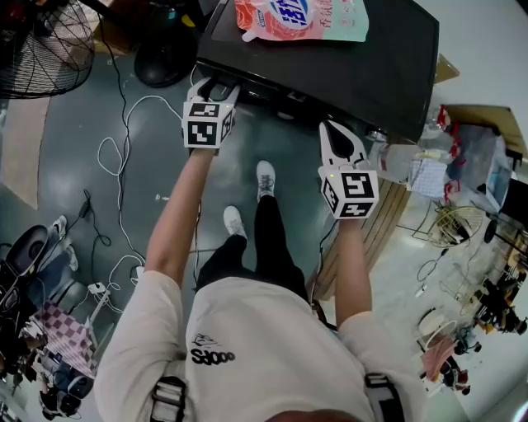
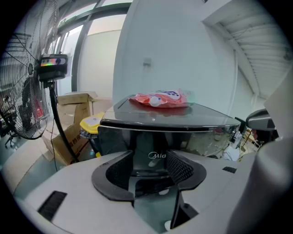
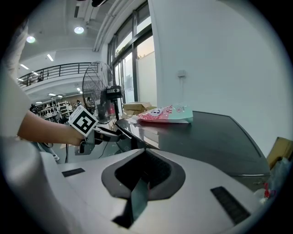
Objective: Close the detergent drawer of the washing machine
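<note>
- Jaws first: your left gripper [image 2: 150, 159] has them spread wide with nothing between the pads. Their tips sit right at the glossy dark panel in the middle of the left gripper view. That reads as a stance for pushing with the tips, not for gripping.
- Your right gripper [image 3: 145, 151] has its jaws together and empty. It hangs right of centre in the head view, just short of the machine's front edge, and I see it touching nothing. I judge that you park it there because this push needs only one hand.
- Washing machine [image 1: 330, 58]: its black top fills the upper middle of the head view. You stand facing its front, so a shove from your arm would go straight in.
- Detergent pouch [image 1: 301, 18]: it lies flat on the lid at the top edge of the head view, well apart from both grippers. It is out of the drawer's path and plays no part in the closing.
- Detergent drawer [image 2: 154, 144]: I take its face to be the logo-bearing panel at your left jaw tips, at the machine's front left corner, upper left of centre in the head view. Whether it is flush or stands slightly proud, I cannot tell.
</note>
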Action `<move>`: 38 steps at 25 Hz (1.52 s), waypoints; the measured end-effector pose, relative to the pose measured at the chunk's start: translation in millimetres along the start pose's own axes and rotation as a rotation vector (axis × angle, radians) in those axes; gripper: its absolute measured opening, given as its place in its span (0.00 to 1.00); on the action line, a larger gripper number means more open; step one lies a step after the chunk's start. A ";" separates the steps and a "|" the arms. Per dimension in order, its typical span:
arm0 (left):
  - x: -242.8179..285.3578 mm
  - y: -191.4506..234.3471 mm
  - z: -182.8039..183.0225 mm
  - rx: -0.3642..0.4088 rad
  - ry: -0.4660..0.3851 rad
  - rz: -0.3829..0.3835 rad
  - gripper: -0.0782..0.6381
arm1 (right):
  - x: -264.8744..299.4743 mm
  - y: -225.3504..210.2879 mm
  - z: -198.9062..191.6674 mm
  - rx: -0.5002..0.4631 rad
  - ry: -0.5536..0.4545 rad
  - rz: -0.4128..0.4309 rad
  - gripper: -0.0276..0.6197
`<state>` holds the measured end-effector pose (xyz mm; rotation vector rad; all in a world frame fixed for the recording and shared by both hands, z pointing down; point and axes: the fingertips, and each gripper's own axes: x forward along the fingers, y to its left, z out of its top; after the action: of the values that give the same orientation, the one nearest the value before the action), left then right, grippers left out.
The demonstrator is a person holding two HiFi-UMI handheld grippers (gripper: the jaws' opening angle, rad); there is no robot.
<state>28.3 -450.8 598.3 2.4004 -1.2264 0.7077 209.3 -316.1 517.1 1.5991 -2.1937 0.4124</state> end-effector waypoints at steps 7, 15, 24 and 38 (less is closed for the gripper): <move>-0.2 0.2 1.7 -0.001 -0.009 0.000 0.44 | 2.3 -2.3 -0.5 0.005 0.002 -0.003 0.04; 9.1 3.4 9.6 -0.018 -0.045 -0.022 0.44 | 1.2 -5.7 -1.9 0.012 0.008 -0.014 0.04; 0.5 0.5 6.3 0.013 -0.020 -0.040 0.43 | -17.2 -11.5 17.0 0.001 -0.018 -0.046 0.04; -169.0 -20.6 42.7 0.157 -0.138 -0.099 0.32 | -115.0 40.4 80.4 -0.071 -0.145 -0.105 0.04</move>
<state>-27.7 -352.0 464.5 2.6581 -1.1324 0.6388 190.7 -244.2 391.4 1.7453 -2.1889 0.1907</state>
